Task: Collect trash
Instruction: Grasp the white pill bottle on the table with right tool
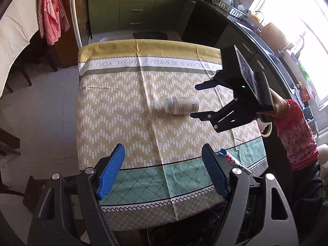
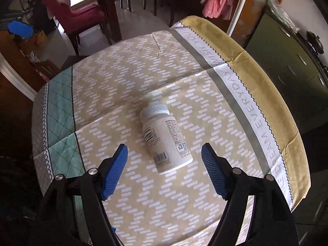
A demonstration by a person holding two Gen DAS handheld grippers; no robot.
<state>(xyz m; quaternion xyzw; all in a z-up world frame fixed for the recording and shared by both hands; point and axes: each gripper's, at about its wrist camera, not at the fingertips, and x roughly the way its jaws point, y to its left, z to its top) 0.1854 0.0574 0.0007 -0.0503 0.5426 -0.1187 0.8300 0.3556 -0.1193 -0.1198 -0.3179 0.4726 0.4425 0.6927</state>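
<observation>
Bottle: a white plastic bottle (image 2: pixel 167 139) with a printed label and white cap lies on its side near the middle of the table, on the zigzag part of the cloth; nothing is touching it.
Right gripper: the right gripper (image 2: pixel 164 169) hovers just above and behind the bottle's base end, its blue pads (image 2: pixel 114 171) spread wide, wider than the bottle, holding nothing. From the left wrist view the same gripper (image 1: pixel 195 100) reaches in from the right side of the table, its tips close to the bottle's base.
Left gripper: the left gripper (image 1: pixel 163 171) hangs over the near edge of the table, well apart from the bottle, its fingers wide open and empty.
Wrapper: a small packet (image 1: pixel 235 161) with red, white and blue print lies near the right corner, just beside the left gripper's right finger; what it is exactly is hard to make out.
Table: covered by a tablecloth (image 2: pixel 205 194) in beige zigzag, with mint-green and mustard bands.
</observation>
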